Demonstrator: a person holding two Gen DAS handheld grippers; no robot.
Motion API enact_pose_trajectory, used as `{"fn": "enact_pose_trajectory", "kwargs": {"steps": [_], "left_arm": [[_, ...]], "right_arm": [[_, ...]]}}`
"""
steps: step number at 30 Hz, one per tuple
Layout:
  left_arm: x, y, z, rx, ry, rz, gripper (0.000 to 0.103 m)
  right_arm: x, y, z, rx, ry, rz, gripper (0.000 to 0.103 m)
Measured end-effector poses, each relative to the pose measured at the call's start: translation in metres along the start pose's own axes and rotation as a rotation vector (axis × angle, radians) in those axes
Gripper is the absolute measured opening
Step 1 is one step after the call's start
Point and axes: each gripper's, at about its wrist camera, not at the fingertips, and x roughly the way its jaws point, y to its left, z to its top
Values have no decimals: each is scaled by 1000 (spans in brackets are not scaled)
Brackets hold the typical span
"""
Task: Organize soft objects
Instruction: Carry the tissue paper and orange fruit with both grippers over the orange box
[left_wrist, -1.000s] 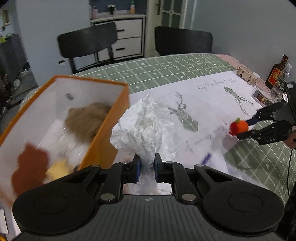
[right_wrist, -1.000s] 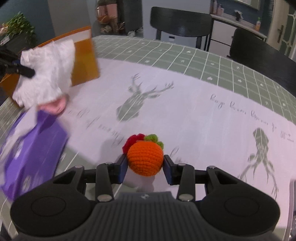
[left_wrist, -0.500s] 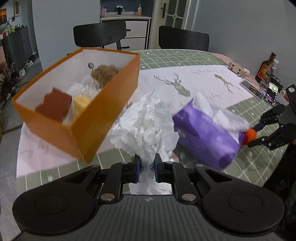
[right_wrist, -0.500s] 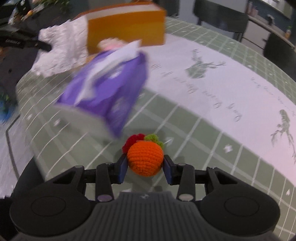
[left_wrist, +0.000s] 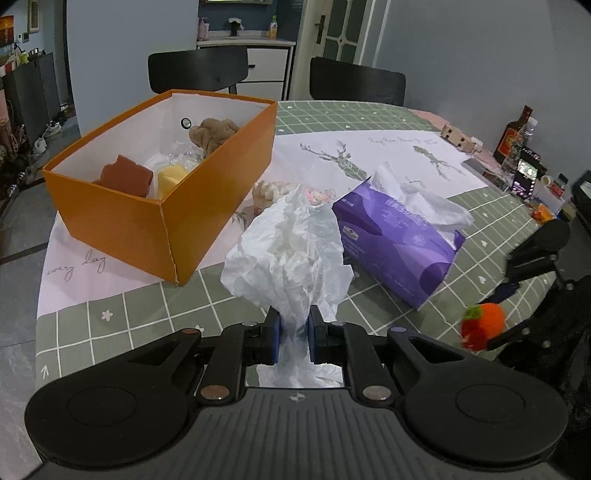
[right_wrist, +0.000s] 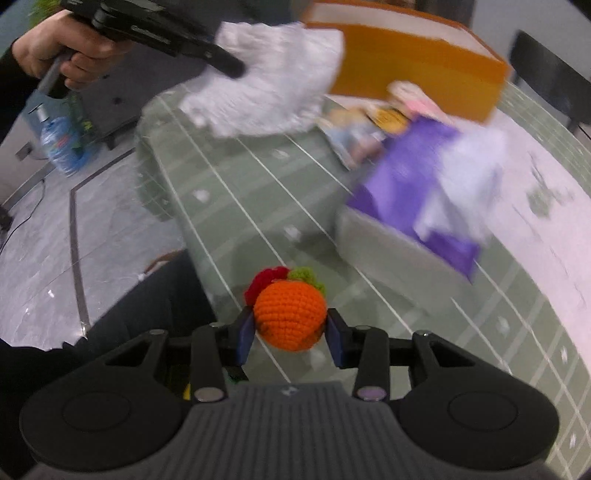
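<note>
Both tongs full (tissue (left_wrist: 288, 254), crochet orange (right_wrist: 290, 319)).

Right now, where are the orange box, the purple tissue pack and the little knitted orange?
orange box (left_wrist: 122, 225), left wrist view, front wall.
purple tissue pack (left_wrist: 395, 236), left wrist view, top face.
knitted orange (right_wrist: 290, 319), right wrist view, its middle.

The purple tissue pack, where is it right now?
In the left wrist view the purple tissue pack lies on the table right of centre, right of the orange box and just behind the crumpled white tissue.
</note>
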Motion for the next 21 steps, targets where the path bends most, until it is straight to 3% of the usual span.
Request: {"fn": "enact_pose_trajectory", "kwargs": {"steps": [12,21], "left_arm": [[-30,12,13,27,-51,25,15],[-46,39,75,44,-144,65,15]], "right_arm": [[18,16,98,-162,-48,-5,40],[28,-6,187,-152,-154,-57,40]]}}
